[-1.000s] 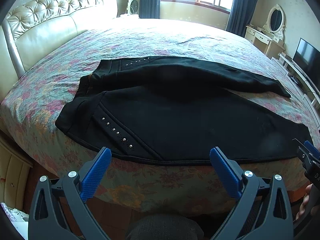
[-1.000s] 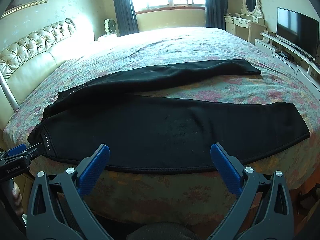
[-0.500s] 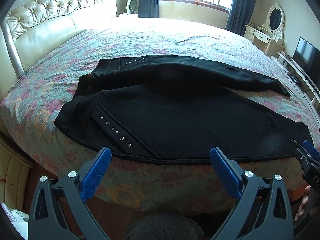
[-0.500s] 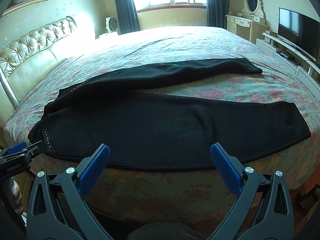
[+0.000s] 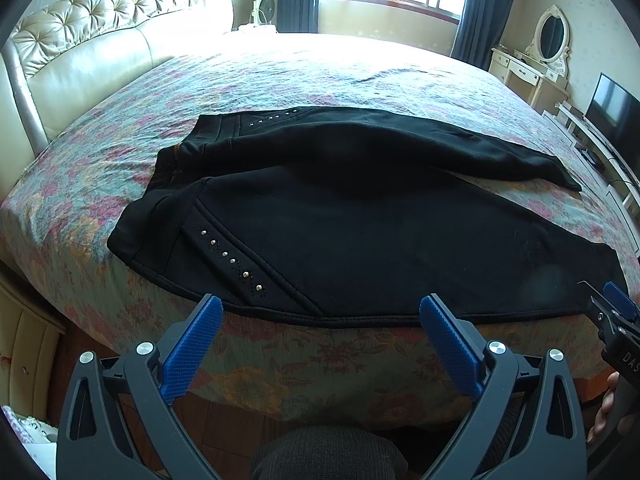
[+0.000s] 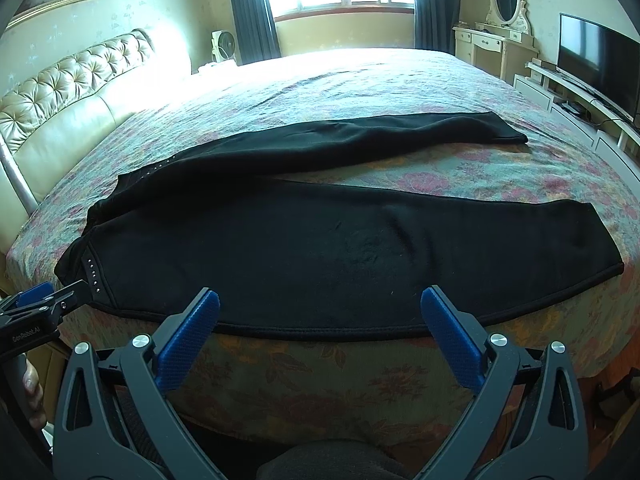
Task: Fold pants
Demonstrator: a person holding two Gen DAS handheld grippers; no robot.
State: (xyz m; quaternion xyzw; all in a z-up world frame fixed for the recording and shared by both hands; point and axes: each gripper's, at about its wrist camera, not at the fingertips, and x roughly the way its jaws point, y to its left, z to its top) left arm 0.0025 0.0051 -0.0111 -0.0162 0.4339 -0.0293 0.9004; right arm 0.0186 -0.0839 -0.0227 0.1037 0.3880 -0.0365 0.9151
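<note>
On the bed [image 5: 280,80], black pants [image 5: 360,240] lie spread flat, legs apart, along its near edge. Just short of that edge, left tongs [image 5: 320,312] and right tongs [image 6: 320,304] gape wide, holding nothing.

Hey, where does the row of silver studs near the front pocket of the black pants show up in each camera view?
Left wrist view: the row of silver studs runs diagonally at lower left of centre, just above the left tool.
Right wrist view: the same row of silver studs sits at the far left edge, small and nearly vertical.
Shared landmark: the tufted headboard, at upper left in both.
</note>
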